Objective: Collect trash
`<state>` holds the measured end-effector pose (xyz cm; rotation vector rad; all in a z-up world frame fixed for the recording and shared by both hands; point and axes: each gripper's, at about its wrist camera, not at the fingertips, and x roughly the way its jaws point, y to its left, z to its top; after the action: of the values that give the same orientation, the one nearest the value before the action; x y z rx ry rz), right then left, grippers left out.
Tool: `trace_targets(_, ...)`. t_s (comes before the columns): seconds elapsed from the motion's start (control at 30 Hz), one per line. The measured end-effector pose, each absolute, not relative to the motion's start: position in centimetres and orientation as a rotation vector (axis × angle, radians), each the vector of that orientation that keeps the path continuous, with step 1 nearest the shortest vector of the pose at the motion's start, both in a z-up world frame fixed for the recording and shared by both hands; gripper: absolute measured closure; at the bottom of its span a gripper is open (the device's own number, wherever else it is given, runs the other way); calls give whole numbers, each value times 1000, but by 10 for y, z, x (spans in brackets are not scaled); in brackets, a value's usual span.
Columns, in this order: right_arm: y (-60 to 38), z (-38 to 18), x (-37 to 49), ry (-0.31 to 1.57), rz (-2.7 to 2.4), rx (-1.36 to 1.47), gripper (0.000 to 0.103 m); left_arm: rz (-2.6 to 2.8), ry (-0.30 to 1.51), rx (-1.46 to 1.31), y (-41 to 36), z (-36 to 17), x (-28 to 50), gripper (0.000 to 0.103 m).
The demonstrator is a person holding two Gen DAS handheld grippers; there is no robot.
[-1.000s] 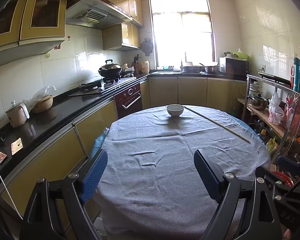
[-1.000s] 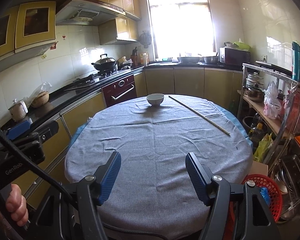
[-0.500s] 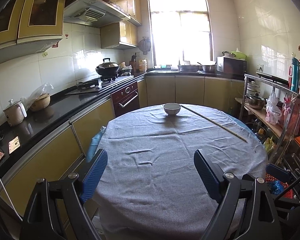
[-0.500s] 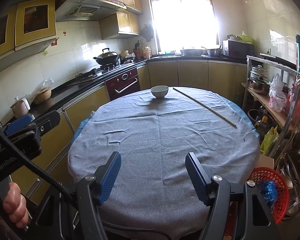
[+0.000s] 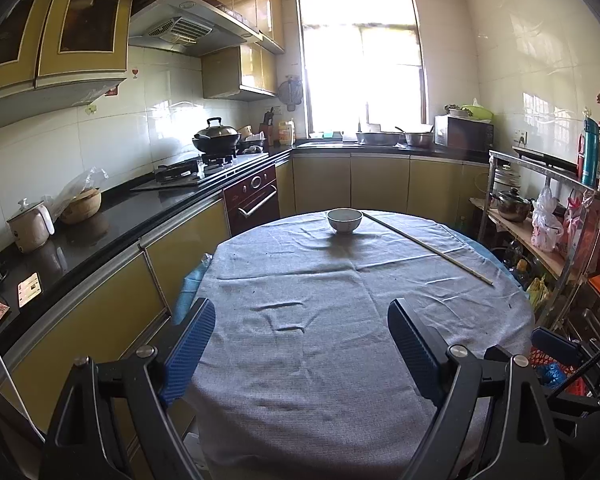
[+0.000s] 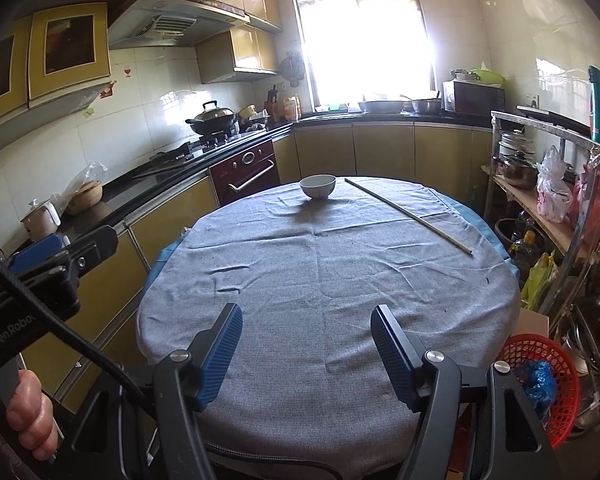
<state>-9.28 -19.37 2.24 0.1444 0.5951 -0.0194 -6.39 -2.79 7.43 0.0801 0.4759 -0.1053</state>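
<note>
A round table under a grey cloth (image 5: 320,360) (image 6: 320,272) fills both views. At its far edge stand a white bowl (image 5: 344,220) (image 6: 318,186) and a long thin stick (image 5: 428,248) (image 6: 408,214) lying aslant. My left gripper (image 5: 300,320) hangs open over the near part of the cloth, nothing between its blue pads. My right gripper (image 6: 306,320) is open too, and empty, over the near edge. A red basket (image 6: 540,352) (image 5: 538,356) holding a crumpled blue thing (image 6: 536,376) stands on the floor by the table's right side.
A black counter (image 5: 100,232) with a kettle, a wok and a stove runs along the left and back. A metal rack (image 6: 548,184) with pots and bags crowds the right. A person's hand (image 6: 28,412) holds the left gripper's handle at the lower left.
</note>
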Motion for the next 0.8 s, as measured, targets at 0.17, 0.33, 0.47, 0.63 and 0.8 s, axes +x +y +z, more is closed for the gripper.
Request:
trace_targets(0.17,-194,24,-93,590,-20,145,33,-105,476,79,-28,75,-64,15)
trace_targets(0.33,-194,29,-92,581,-19,141,32,-103,476,80,-28,75,-63,15)
trace_targets(0.47,-194,32,-91,575,-20,138,32,-101,474,80,-29,75,-63,15)
trace_targets(0.63,-191,37,-88,560,-18,125,32,-94,472,77,-28,75,-62,15)
trace_targets(0.8,-190,41,-87,550,-12,124,32,-89,477,72,-25,74,-60,15)
